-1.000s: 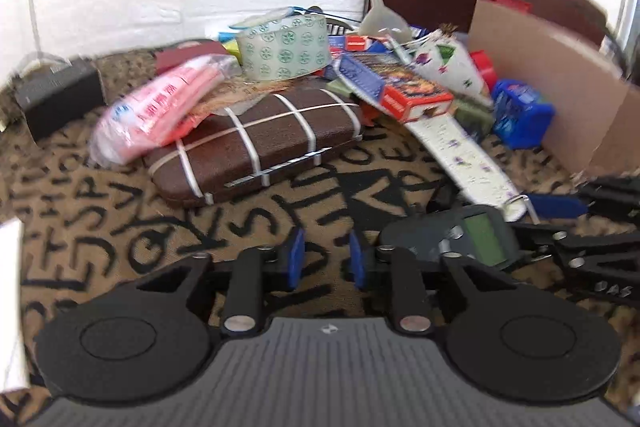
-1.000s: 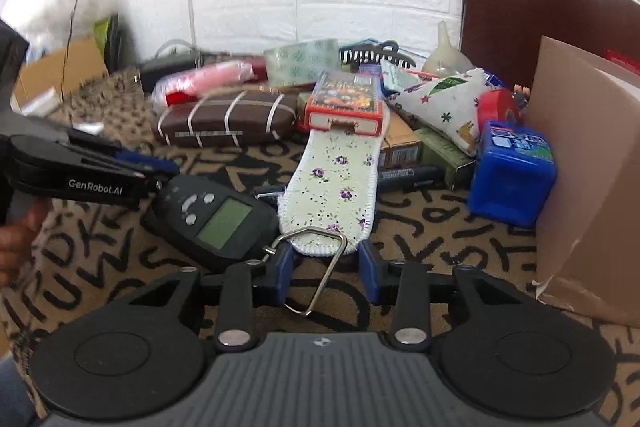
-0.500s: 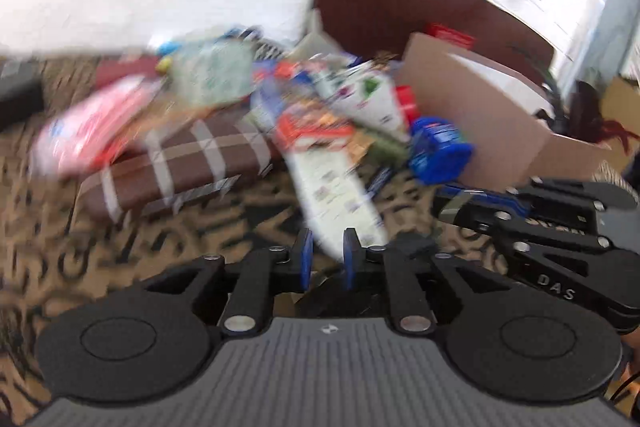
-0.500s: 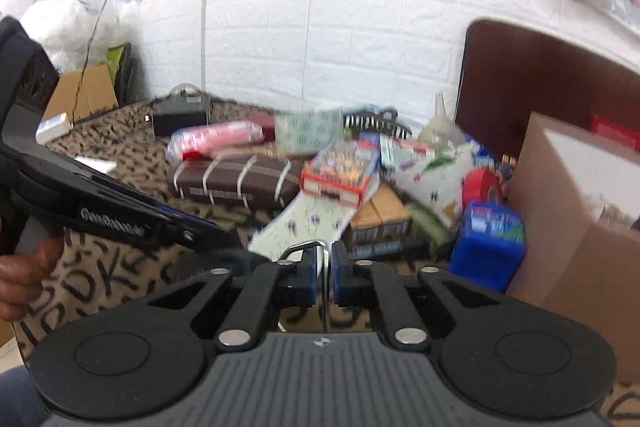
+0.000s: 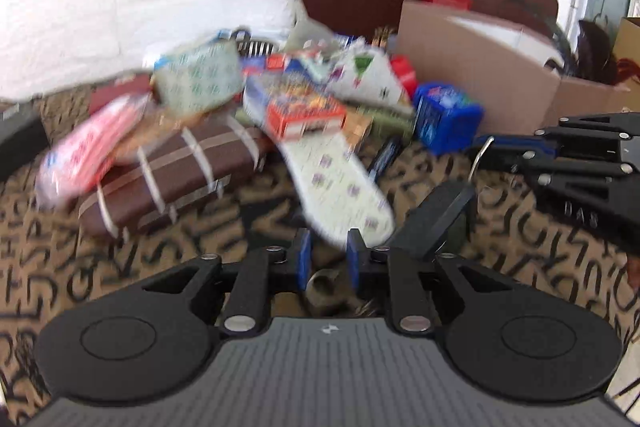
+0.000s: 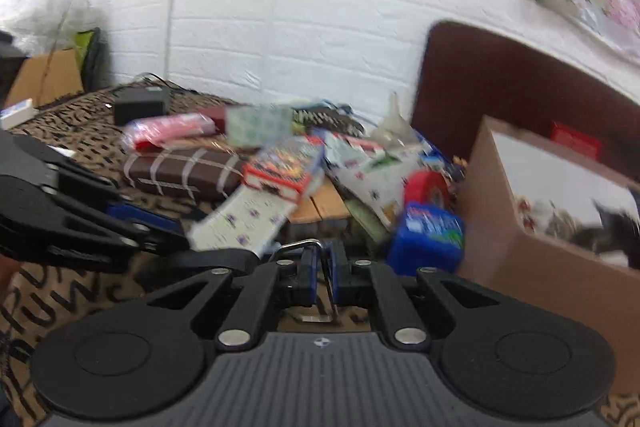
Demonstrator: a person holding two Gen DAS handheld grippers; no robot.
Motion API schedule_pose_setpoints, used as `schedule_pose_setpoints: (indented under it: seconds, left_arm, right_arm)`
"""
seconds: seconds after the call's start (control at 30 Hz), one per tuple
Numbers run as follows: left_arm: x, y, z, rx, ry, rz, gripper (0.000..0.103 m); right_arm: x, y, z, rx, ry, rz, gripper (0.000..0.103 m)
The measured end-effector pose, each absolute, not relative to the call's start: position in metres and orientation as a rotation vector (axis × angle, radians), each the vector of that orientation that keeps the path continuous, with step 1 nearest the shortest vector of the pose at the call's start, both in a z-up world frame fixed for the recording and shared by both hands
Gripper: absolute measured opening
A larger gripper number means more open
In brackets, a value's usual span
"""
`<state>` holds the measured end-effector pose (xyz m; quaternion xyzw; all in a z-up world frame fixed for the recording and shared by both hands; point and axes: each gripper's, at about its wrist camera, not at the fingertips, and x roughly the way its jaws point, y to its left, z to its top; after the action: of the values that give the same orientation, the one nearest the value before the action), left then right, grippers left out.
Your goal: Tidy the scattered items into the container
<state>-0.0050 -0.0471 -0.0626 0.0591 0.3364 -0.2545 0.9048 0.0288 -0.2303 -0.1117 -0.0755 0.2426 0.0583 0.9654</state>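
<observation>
Cardboard box point(image 6: 520, 239), the container, stands open-topped ahead and to the right of the right tongs point(image 6: 322, 267), past their fingertips and apart from them. Letter-patterned cloth point(image 5: 120, 267) spreads under both tools. The scattered items lie heaped ahead of the two pairs of tongs. A brown case with pale bands point(image 5: 172, 179) sits ahead and to the left of the left tongs point(image 5: 327, 255). A flowered insole point(image 5: 340, 183) runs from the heap toward the gap of the left tongs, its near end just beyond the blue pads. A blue tub point(image 5: 446, 115) rests farther ahead to their right, close to the box wall.

A black handheld scale point(image 5: 436, 223) hangs tilted just right of the left tongs' right finger. Its metal hook point(image 6: 298, 244) is clenched between the pads of the right tongs. The left tongs are released, their jaws opening. A blurred greyish shape shows low in their gap, and I cannot tell what it is or whether it touches the pads.
</observation>
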Motion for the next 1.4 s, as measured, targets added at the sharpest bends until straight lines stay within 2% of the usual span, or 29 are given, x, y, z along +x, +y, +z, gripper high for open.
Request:
schedule_pose_setpoints:
  seconds: [0.13,0.17,0.2,0.27,0.3,0.43,0.6,0.8,0.97,1.07,1.23,1.4]
  left_arm:
    - [-0.014,-0.038,-0.069,0.099,0.718,-0.514,0.028]
    - [-0.018,-0.035,-0.068,0.088,0.709,-0.515,0.034]
    - [-0.021,-0.033,-0.067,0.08,0.703,-0.517,0.037]
    - [-0.025,-0.031,-0.066,0.081,0.694,-0.538,0.053]
    - [-0.027,-0.031,-0.066,0.086,0.694,-0.537,0.054]
    - [-0.036,-0.024,-0.062,0.051,0.701,-0.544,0.056]
    - [-0.048,-0.034,-0.066,0.094,0.715,-0.611,0.056]
    - [-0.046,-0.034,-0.069,0.092,0.718,-0.59,0.056]
    - [-0.039,-0.029,-0.069,0.095,0.713,-0.537,0.056]
    - [-0.034,-0.024,-0.069,0.079,0.713,-0.501,0.056]
    - [-0.035,-0.021,-0.071,0.108,0.7,-0.492,0.056]
    - [-0.034,-0.013,-0.073,0.113,0.687,-0.469,0.056]
  right_arm:
    - [0.031,-0.241,-0.135,-0.111,0.557,0.069,0.006]
    - [0.031,-0.24,-0.139,-0.101,0.568,0.064,0.006]
    - [0.031,-0.239,-0.142,-0.092,0.577,0.067,0.006]
    - [0.033,-0.235,-0.147,-0.094,0.596,0.07,0.006]
    - [0.033,-0.233,-0.148,-0.099,0.601,0.072,0.006]
    - [0.034,-0.236,-0.144,-0.092,0.603,0.085,0.007]
    - [0.035,-0.231,-0.144,-0.102,0.621,0.106,0.014]
    - [0.032,-0.198,-0.14,-0.173,0.644,0.173,0.012]
    - [0.034,-0.18,-0.135,-0.116,0.666,0.246,0.012]
    - [0.034,-0.17,-0.134,-0.138,0.663,0.265,0.028]
    - [0.03,-0.177,-0.132,-0.151,0.652,0.238,0.032]
    - [0.02,-0.209,-0.128,-0.08,0.612,0.194,0.047]
